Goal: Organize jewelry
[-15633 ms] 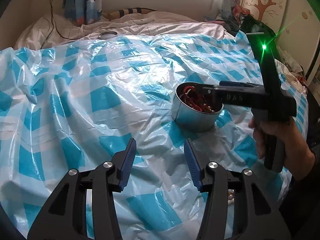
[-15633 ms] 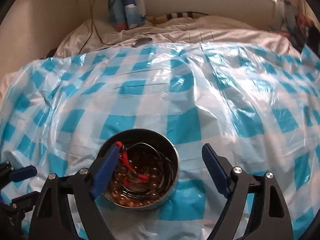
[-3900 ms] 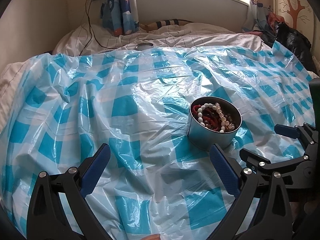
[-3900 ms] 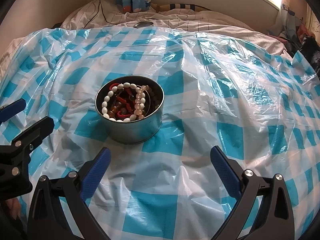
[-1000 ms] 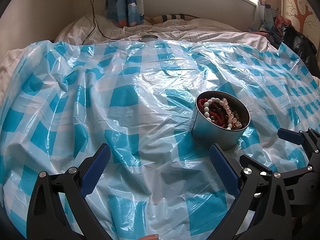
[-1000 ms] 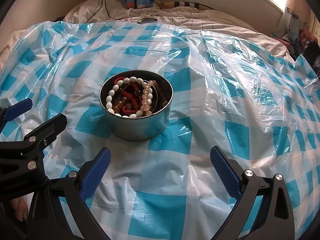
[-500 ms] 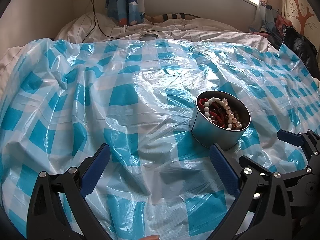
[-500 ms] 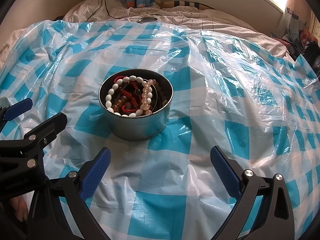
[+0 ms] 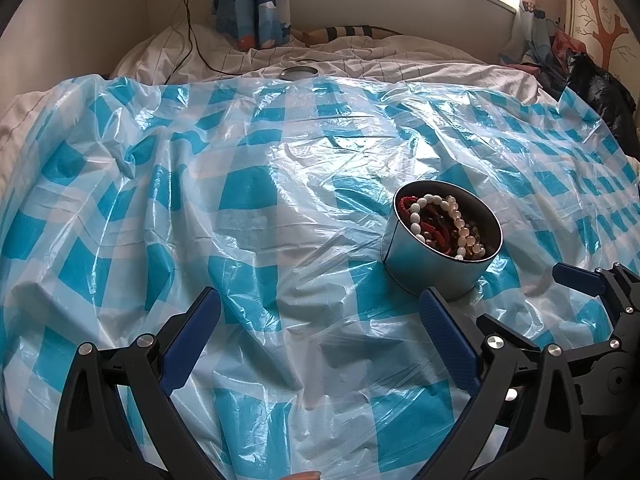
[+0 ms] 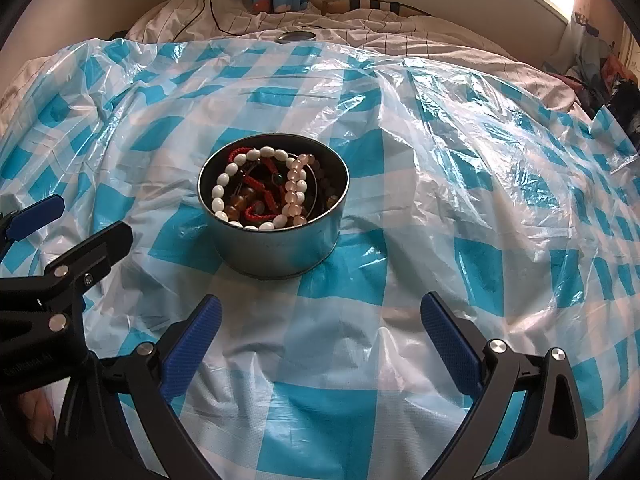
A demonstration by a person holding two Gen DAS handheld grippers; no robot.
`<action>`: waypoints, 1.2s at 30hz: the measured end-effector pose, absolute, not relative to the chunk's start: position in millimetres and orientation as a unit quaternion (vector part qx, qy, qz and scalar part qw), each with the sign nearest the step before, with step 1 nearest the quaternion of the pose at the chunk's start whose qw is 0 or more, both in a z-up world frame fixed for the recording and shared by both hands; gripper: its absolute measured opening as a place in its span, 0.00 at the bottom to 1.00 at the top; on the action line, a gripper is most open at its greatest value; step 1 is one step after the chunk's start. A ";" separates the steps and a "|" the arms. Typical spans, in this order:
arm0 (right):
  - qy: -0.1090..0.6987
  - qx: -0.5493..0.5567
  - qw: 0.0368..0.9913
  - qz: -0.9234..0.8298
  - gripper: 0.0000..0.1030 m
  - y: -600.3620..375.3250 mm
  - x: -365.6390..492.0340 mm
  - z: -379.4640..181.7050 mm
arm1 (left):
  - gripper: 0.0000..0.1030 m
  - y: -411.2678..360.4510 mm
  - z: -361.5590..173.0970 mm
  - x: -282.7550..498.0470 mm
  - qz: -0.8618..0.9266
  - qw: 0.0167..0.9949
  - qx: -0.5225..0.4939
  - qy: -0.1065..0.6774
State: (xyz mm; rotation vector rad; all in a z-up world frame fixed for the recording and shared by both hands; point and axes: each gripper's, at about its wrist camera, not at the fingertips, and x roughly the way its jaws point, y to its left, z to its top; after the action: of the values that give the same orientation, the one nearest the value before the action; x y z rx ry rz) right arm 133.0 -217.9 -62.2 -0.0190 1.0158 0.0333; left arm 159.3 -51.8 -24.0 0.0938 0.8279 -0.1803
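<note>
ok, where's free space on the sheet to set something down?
Free: the wide stretch of checked plastic sheet left of the metal tin, up to the small round lid at its far edge; also right of the tin in the right wrist view. Crowded: the near edge, where the open left gripper and right gripper flank the tin.

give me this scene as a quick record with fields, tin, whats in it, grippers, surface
tin: round metal tin, upright, no lid on it
contents: white bead bracelet, pink bead bracelet, red cord pieces, amber beads, all inside the tin
left gripper: open, empty, tin ahead to its right
right gripper: open, empty, short of the tin
surface: blue and white checked plastic sheet over a bed
far edge: small round metal thing, possibly the lid
</note>
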 end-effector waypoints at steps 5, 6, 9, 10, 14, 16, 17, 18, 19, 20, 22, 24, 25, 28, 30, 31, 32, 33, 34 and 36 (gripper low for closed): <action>0.489 -0.007 0.872 0.018 0.93 -217.6 133.3 -64.6 | 0.93 -51.1 -26.2 159.4 -0.083 0.909 0.046 0.405; 0.489 -0.007 0.872 0.018 0.93 -217.3 133.1 -65.2 | 0.93 -52.0 -27.1 159.4 -0.079 0.908 0.049 0.409; 0.490 -0.007 0.872 0.018 0.93 -217.1 133.2 -65.2 | 0.93 -52.0 -29.4 159.4 -0.075 0.907 0.055 0.412; 0.490 -0.007 0.871 0.018 0.93 -217.0 133.1 -65.5 | 0.93 -52.5 -29.7 158.4 -0.073 0.907 0.057 0.411; 0.492 -0.006 0.871 0.019 0.93 -217.3 133.2 -65.6 | 0.93 -54.8 -28.2 158.5 -0.068 0.907 0.065 0.411; 0.491 -0.005 0.871 0.019 0.93 -217.4 133.2 -65.6 | 0.93 -55.3 -27.7 157.9 -0.068 0.907 0.066 0.411; 0.492 -0.005 0.871 0.019 0.93 -217.3 133.1 -65.7 | 0.93 -55.3 -27.7 158.1 -0.068 0.907 0.066 0.411; 0.492 -0.006 0.871 0.019 0.93 -217.3 133.1 -65.7 | 0.93 -55.4 -27.7 158.2 -0.068 0.907 0.066 0.411; 0.492 -0.005 0.871 0.019 0.93 -217.3 133.3 -65.6 | 0.93 -55.7 -27.9 157.7 -0.068 0.907 0.066 0.411; 0.492 -0.005 0.870 0.019 0.93 -217.2 132.6 -65.9 | 0.93 -55.6 -27.8 158.1 -0.068 0.907 0.066 0.411; 0.492 -0.006 0.870 0.019 0.93 -217.2 133.2 -65.6 | 0.93 -56.2 -27.7 157.0 -0.068 0.906 0.067 0.412; 0.492 -0.006 0.870 0.019 0.93 -216.9 133.2 -66.4 | 0.93 -56.5 -27.8 156.6 -0.069 0.906 0.067 0.412; 0.492 -0.006 0.870 0.019 0.93 -216.8 133.1 -66.5 | 0.93 -56.1 -27.8 157.6 -0.070 0.906 0.066 0.413; 0.493 -0.006 0.870 0.020 0.93 -216.6 132.9 -67.0 | 0.93 -52.3 -26.3 153.4 -0.067 0.914 0.055 0.396; 0.493 -0.005 0.870 0.020 0.93 -216.4 133.1 -67.4 | 0.92 -47.9 -24.1 151.3 -0.069 0.919 0.035 0.387; 0.493 -0.004 0.870 0.020 0.93 -216.4 132.7 -67.6 | 0.92 -46.4 -23.0 152.0 -0.076 0.918 0.025 0.390; 0.494 -0.004 0.869 0.020 0.93 -216.2 132.8 -67.9 | 0.92 -45.6 -22.4 152.8 -0.080 0.917 0.020 0.391; 0.494 -0.003 0.869 0.020 0.93 -216.0 132.8 -68.4 | 0.92 -44.9 -22.0 153.1 -0.081 0.916 0.016 0.393; 0.494 -0.002 0.869 0.020 0.93 -216.2 132.5 -68.7 | 0.93 -44.4 -22.3 154.1 -0.085 0.914 0.010 0.397; 0.494 -0.003 0.869 0.020 0.93 -216.4 132.3 -68.6 | 0.93 -45.3 -24.4 157.8 -0.091 0.906 0.006 0.413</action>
State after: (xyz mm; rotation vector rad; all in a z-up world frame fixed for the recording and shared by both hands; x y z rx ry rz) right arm 132.3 -216.4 -68.6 -0.0059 1.0338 0.0423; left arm 157.8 -45.3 -24.4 0.0128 0.8538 -0.1877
